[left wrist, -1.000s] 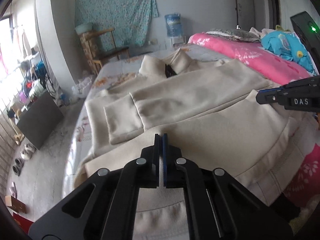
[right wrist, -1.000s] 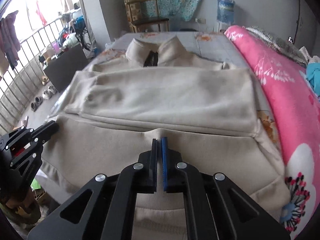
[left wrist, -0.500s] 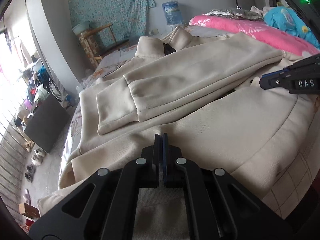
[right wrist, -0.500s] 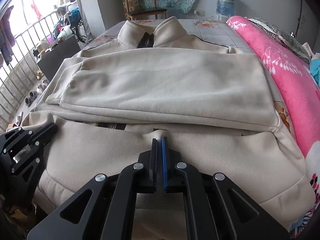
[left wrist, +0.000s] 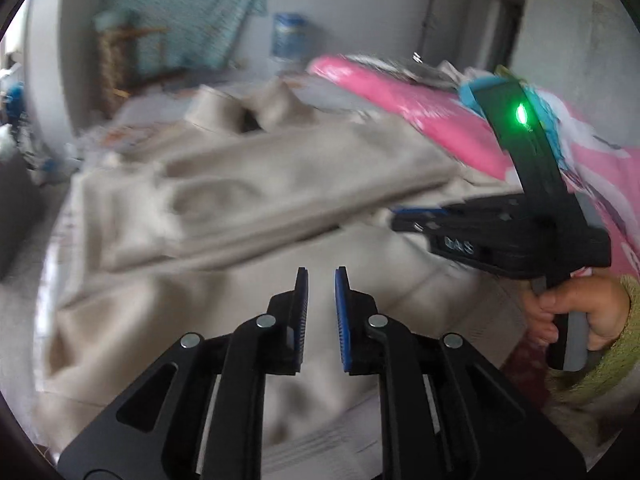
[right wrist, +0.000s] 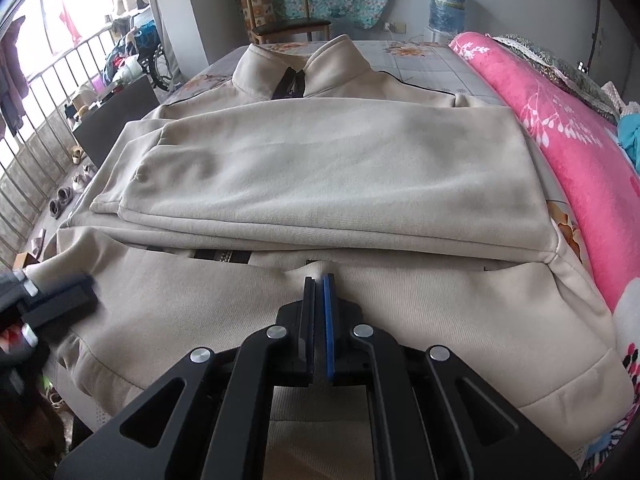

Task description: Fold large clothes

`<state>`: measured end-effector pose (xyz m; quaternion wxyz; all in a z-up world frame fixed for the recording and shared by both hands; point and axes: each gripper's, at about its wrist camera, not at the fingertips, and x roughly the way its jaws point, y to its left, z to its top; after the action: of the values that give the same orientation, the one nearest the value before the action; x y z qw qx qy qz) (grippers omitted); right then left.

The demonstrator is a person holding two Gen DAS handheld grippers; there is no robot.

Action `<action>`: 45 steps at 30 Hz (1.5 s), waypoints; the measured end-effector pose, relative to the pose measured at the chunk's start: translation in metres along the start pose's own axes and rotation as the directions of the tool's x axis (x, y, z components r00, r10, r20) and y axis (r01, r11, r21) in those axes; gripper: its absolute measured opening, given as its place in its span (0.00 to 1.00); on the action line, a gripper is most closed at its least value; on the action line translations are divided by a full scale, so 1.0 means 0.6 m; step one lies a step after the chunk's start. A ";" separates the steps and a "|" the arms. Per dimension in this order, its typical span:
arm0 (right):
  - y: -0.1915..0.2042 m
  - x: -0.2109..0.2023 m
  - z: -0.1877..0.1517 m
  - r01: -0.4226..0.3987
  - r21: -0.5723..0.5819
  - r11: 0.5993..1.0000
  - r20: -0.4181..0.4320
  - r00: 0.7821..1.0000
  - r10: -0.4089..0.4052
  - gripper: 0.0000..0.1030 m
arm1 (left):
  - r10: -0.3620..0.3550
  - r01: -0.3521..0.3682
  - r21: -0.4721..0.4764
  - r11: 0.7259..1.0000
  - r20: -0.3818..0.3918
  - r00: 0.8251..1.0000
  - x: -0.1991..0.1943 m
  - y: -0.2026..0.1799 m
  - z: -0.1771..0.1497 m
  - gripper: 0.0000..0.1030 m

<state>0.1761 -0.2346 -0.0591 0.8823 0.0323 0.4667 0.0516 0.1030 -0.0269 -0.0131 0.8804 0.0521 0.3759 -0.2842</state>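
A large beige sweatshirt (right wrist: 328, 168) lies on the bed, collar at the far end, both sleeves folded across the chest. Its lower part is doubled up toward the sleeves. My right gripper (right wrist: 319, 280) is shut on the sweatshirt's raised hem fold. My left gripper (left wrist: 321, 274) is open by a small gap and holds nothing; it hovers above the sweatshirt (left wrist: 280, 184), whose image is blurred by motion. The right gripper also shows in the left wrist view (left wrist: 404, 218), at the garment's right side. The left gripper shows blurred at the left edge of the right wrist view (right wrist: 60, 300).
A rolled pink floral blanket (right wrist: 568, 120) runs along the bed's right side. A wooden chair (right wrist: 280, 12) and a water jug (right wrist: 448, 4) stand beyond the bed. A railing (right wrist: 48, 92), shoes and a dark box (right wrist: 116, 112) are at the left.
My left gripper has opened and let go of the hem, and it swings with strong blur. The right gripper stays shut on the fold and has carried it further toward the collar.
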 end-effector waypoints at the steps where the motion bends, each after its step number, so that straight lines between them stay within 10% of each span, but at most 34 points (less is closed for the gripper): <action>1: -0.004 0.000 0.000 -0.012 0.011 1.000 0.000 1.000 0.012 0.04 | 0.014 -0.014 0.014 1.000 -0.016 1.000 0.016 -0.009 -0.004 0.12; 8: -0.064 -0.045 -0.007 -0.127 0.122 0.984 0.034 0.992 0.124 0.05 | 0.070 -0.068 0.032 0.997 -0.056 0.996 0.053 -0.021 -0.016 0.12; 17: -0.186 -0.071 -0.044 0.229 0.128 0.965 -0.030 0.973 -0.227 0.11 | 0.078 -0.076 0.032 0.997 -0.051 0.996 0.047 -0.015 -0.015 0.13; 24: -0.222 -0.103 -0.025 0.240 0.242 0.940 0.029 0.967 -0.254 0.11 | 0.073 -0.071 0.029 0.997 -0.051 0.996 0.046 -0.014 -0.013 0.13; 33: 0.003 -0.114 -0.054 -0.165 -0.094 0.982 0.016 0.986 0.167 0.26 | 0.052 -0.052 0.006 0.999 -0.044 0.998 0.045 -0.006 -0.016 0.13; 45: 0.037 -0.059 -0.091 -0.165 -0.099 0.981 -0.052 0.986 0.161 0.26 | -0.007 0.000 -0.164 0.986 -0.042 0.999 0.003 0.060 -0.035 0.11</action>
<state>0.1098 -0.2164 -0.0585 0.8652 0.0238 0.4783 0.1484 0.1100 0.0085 -0.0339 0.8731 -0.0150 0.4167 -0.2526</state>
